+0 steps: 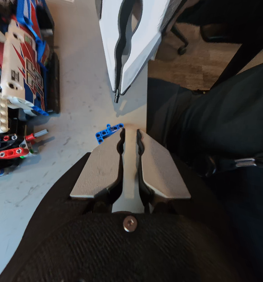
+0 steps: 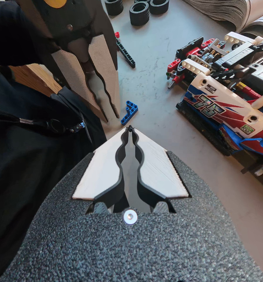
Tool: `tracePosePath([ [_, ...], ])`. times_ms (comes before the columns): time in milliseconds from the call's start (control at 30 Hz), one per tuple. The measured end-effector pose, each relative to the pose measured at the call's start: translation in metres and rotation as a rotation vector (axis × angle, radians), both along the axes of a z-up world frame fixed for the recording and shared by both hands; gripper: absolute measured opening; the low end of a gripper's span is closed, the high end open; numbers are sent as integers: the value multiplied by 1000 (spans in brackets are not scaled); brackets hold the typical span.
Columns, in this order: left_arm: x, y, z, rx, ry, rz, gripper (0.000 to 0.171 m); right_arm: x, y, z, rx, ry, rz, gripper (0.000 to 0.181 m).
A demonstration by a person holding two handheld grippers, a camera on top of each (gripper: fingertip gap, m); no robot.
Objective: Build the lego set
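Note:
A blue L-shaped beam (image 1: 108, 133) with a blue pin in it lies on the grey table; it also shows in the right wrist view (image 2: 130, 112). My left gripper (image 1: 130, 131) is open and empty, its tips just right of the beam; it also shows in the right wrist view (image 2: 112, 118). My right gripper (image 2: 130, 129) is shut on a small black pin (image 2: 130, 127) and hangs above the table short of the beam. The right gripper (image 1: 117, 91) and its pin (image 1: 116, 96) also show in the left wrist view.
A half-built red, white and blue car model (image 2: 228, 97) stands to the right; it also shows in the left wrist view (image 1: 18, 85). Black tyres (image 2: 139, 13) and a long black beam (image 2: 125, 51) lie farther back. An open booklet (image 2: 240, 16) lies at the far right. The table edge (image 1: 146, 94) is close, with a person's dark clothing beyond. The left gripper's tips are roughly 5 centimeters from the right gripper's.

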State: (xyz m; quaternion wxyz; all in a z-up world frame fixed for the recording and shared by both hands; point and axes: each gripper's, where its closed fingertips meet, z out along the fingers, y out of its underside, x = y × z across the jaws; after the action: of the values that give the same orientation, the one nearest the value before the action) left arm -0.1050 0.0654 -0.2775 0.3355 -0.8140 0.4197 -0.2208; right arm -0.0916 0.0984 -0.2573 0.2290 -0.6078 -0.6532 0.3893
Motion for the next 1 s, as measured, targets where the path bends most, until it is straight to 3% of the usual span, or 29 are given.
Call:
tracePosePath([
  [67,-3,1,11,39,-10,25,10,2,-2,0,-10,2,1,4],
  [233,-34,21,16,76,56,123,30,-1,-9,-3,-1,-17,13,4],
  [367,-26,27,-2,61,88,33,44,-8,-14,-6,31,-65,33,3],
  [533,-23,28,-6,12,100,-91,42,-6,-12,-9,87,-160,38,3],
  [600,-21,25,-4,-27,70,-120,31,-5,-9,-9,91,-187,22,3],
  [833,-18,24,-10,-39,40,108,12,-5,-3,-12,51,-179,-26,4],
  [1000,-20,14,0,-37,-1,182,25,-5,-4,-6,-2,-145,-6,4],
])
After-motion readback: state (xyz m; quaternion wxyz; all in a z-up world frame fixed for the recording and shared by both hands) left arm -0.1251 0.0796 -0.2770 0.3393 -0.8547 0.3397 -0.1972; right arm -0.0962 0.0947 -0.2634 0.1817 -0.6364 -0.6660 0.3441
